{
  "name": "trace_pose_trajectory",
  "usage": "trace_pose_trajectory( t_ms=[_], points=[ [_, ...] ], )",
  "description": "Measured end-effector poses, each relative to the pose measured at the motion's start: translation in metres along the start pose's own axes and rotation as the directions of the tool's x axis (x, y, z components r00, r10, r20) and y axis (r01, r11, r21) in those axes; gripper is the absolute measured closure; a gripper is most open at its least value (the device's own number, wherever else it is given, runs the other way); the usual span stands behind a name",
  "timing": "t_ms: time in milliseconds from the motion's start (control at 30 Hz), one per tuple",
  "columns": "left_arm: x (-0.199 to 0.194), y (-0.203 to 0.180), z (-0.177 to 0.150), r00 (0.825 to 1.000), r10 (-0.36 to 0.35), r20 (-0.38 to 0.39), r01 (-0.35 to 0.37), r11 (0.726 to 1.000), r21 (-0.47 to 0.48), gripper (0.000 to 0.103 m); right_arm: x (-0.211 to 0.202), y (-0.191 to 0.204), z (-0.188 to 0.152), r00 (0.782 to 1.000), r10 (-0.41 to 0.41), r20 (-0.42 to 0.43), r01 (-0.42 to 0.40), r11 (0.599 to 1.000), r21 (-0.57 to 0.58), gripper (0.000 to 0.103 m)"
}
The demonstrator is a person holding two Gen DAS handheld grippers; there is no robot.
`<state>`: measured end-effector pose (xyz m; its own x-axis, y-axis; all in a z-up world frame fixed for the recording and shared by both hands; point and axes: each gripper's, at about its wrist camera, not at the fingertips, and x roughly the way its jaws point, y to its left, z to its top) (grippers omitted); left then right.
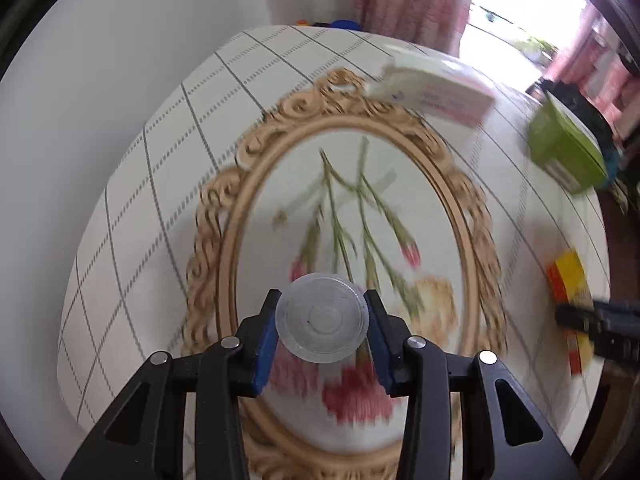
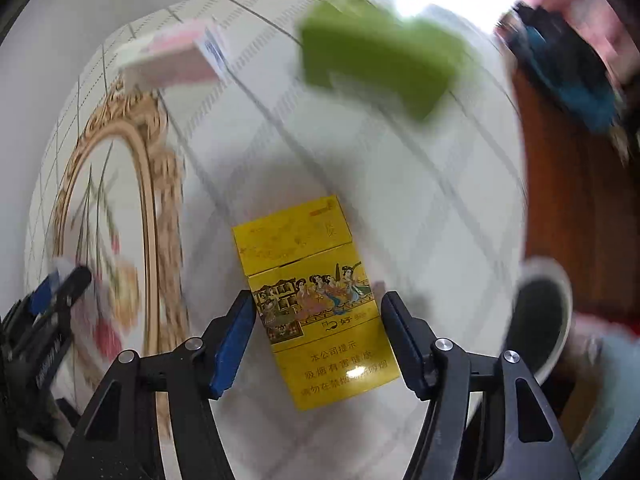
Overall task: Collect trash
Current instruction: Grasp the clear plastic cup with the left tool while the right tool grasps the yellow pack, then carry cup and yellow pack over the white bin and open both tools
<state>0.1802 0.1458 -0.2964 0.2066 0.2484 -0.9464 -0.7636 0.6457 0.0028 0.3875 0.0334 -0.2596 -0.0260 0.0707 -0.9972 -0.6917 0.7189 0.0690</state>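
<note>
Hovering over a white grid-patterned tabletop (image 2: 400, 184), the right gripper (image 2: 318, 326) points straight down with its blue-padded fingers (image 2: 234, 336) parted either side of a flat yellow cigarette pack printed with painted figures (image 2: 316, 300). Neither pad touches the pack, which lies flat on the cloth. The left gripper (image 1: 322, 320) is closed on a small clear plastic cup seen end-on (image 1: 322, 318), pads pressing both sides, above an oval cream-and-gold ornate tray painted with pink carnations (image 1: 224, 216).

The risks, as judged from here: the pack lies slightly askew between the fingers, so a closing pad may catch a corner and spin it rather than pinch it. Being thin and flat against the cloth, it may also slip under the pads if they close too high, or the cloth may bunch if they press too low. The clear cup is smooth and light, and could pop out should the left hand tilt.

Farther back on the tabletop sit a pink-and-white carton (image 2: 168, 58) and a green box (image 2: 376, 52), both blurred and well apart from the pack. A white-rimmed dark bin (image 2: 538, 320) sits beyond the tabletop's right edge. Nothing stands between the fingers and the pack.
</note>
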Motion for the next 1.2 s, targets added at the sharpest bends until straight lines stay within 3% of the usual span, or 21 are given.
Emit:
trace_pose_trajectory(
  t_ms=[200, 233, 267, 300, 433, 567, 633, 767, 867, 967, 1033, 1067, 1200],
  points=[
    [-0.028, -0.017, -0.06, 0.997, -0.059, -0.048, 0.064, 0.992, 0.11, 0.066, -0.007, -0.027, -0.105, 0.997, 0.042, -0.059, -0.031, 0.985, 0.172, 0.035],
    [-0.032, -0.019, -0.07, 0.996, -0.064, -0.058, 0.07, 0.99, 0.121, 0.066, -0.006, -0.027, -0.112, 0.996, 0.048, -0.072, -0.035, 0.983, 0.179, 0.032],
    [-0.034, -0.021, -0.078, 0.995, -0.071, -0.068, 0.079, 0.988, 0.129, 0.066, -0.009, -0.027, -0.119, 0.996, 0.044, -0.072, -0.031, 0.985, 0.172, 0.02],
    [-0.035, -0.024, -0.085, 0.994, -0.073, -0.08, 0.083, 0.987, 0.137, 0.066, -0.012, -0.028, -0.125, 0.996, 0.046, -0.07, -0.034, 0.985, 0.168, 0.015],
    [-0.036, -0.027, -0.104, 0.992, -0.075, -0.102, 0.09, 0.984, 0.155, 0.066, -0.02, -0.011, -0.13, 0.999, 0.016, -0.052, -0.013, 0.997, 0.07, 0.015],
    [-0.037, -0.027, -0.106, 0.993, -0.063, -0.096, 0.078, 0.984, 0.16, 0.066, -0.013, 0.014, -0.12, 0.993, -0.096, -0.074, 0.091, 0.993, -0.078, 0.015],
    [-0.035, -0.025, -0.104, 0.994, -0.061, -0.096, 0.076, 0.985, 0.157, 0.066, -0.007, 0.022, -0.116, 0.991, -0.095, -0.094, 0.084, 0.99, -0.114, 0.017],
    [-0.035, -0.024, -0.104, 0.993, -0.062, -0.098, 0.076, 0.986, 0.147, 0.066, -0.015, 0.031, -0.113, 0.996, -0.069, -0.064, 0.06, 0.989, -0.133, 0.044],
    [-0.036, -0.024, -0.105, 0.993, -0.067, -0.099, 0.081, 0.986, 0.146, 0.066, -0.009, 0.041, -0.121, 0.997, -0.027, -0.072, 0.027, 1.0, -0.005, 0.044],
    [-0.035, -0.024, -0.103, 0.993, -0.072, -0.098, 0.086, 0.986, 0.142, 0.066, -0.012, 0.018, -0.121, 0.997, 0.057, -0.06, -0.047, 0.987, 0.151, 0.044],
    [-0.035, -0.023, -0.102, 0.992, -0.076, -0.098, 0.09, 0.986, 0.142, 0.066, -0.012, 0.02, -0.119, 0.997, 0.034, -0.071, -0.024, 0.99, 0.136, 0.037],
    [-0.035, -0.023, -0.103, 0.992, -0.077, -0.097, 0.09, 0.986, 0.143, 0.066, -0.011, 0.024, -0.118, 0.997, 0.007, -0.081, 0.002, 0.994, 0.108, 0.029],
    [-0.035, -0.024, -0.103, 0.992, -0.078, -0.095, 0.091, 0.985, 0.149, 0.066, -0.007, 0.043, -0.122, 0.995, -0.068, -0.075, 0.071, 0.997, 0.04, 0.029]
  ],
)
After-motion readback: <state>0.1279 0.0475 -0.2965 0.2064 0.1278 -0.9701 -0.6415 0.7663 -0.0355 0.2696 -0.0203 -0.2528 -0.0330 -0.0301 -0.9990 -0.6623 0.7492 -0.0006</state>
